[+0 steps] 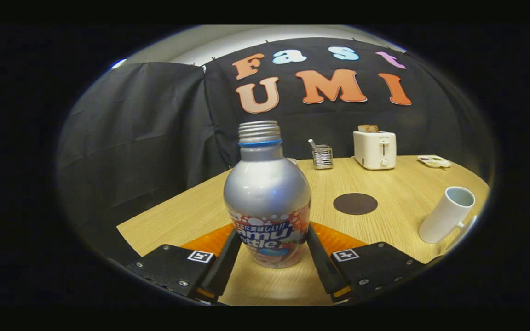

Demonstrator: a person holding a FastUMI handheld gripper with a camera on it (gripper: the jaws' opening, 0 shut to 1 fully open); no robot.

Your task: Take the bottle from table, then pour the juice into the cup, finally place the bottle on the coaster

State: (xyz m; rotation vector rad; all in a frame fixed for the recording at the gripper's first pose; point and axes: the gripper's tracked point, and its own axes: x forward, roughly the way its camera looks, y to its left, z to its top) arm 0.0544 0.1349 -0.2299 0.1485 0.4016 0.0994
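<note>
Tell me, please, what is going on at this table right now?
A hand-held gripper has its two fingers on either side of a silver bottle, pressing on its lower body. The bottle stands upright on the wooden table with its cap off. Beyond it lies a dark round coaster, and off to the side stands a white cup. Further back are a toaster and a wire holder. Nothing has been poured yet, as far as I can tell.

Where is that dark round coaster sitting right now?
The coaster lies flat on the wooden table, beyond the gripper and its bottle, between that bottle and the white cup.
</note>
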